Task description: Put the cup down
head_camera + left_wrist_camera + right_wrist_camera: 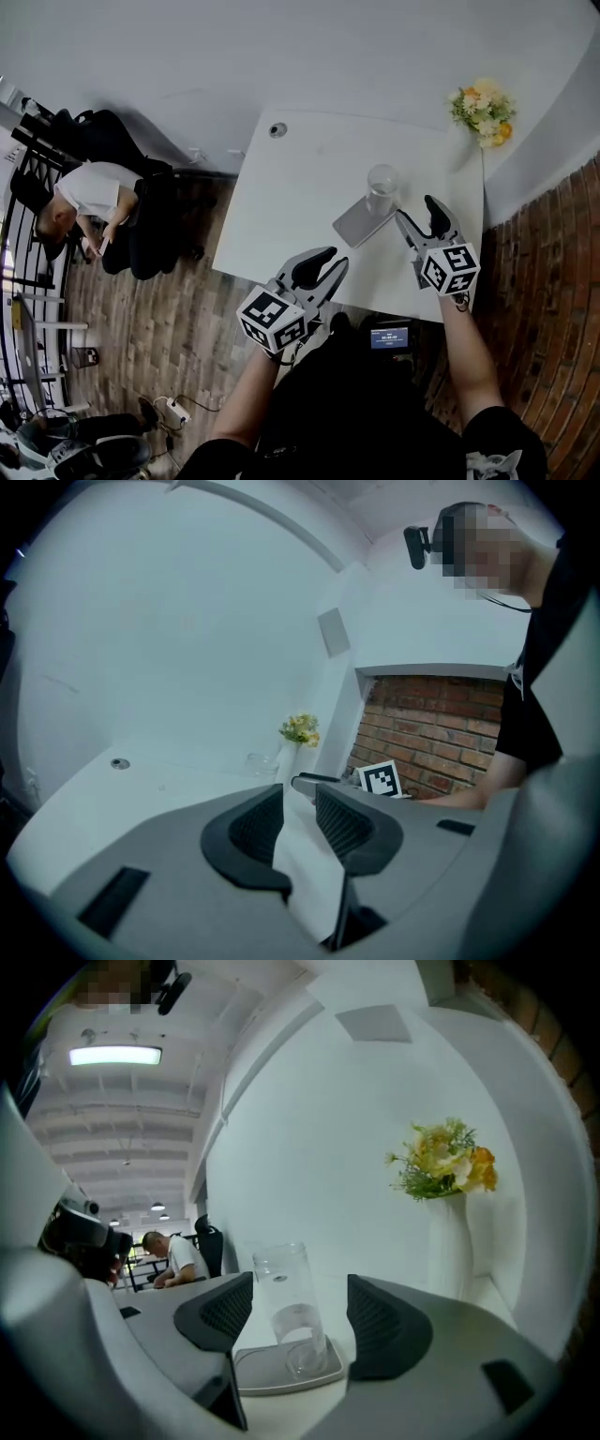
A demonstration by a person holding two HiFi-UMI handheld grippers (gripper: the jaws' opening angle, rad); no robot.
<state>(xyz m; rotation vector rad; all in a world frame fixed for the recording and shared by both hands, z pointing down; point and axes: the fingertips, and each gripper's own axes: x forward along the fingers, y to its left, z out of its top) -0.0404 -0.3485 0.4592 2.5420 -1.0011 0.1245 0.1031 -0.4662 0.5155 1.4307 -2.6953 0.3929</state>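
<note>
Near the table [300, 187] edge, cup [382, 187] stands clear; left gripper [330, 258], right gripper [415, 208] fingers [384, 1330] apart

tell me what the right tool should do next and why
Probably draw the right tool straight back toward the person. The cup already stands upright on the grey tray, and the jaws are open, clear of it.
</note>
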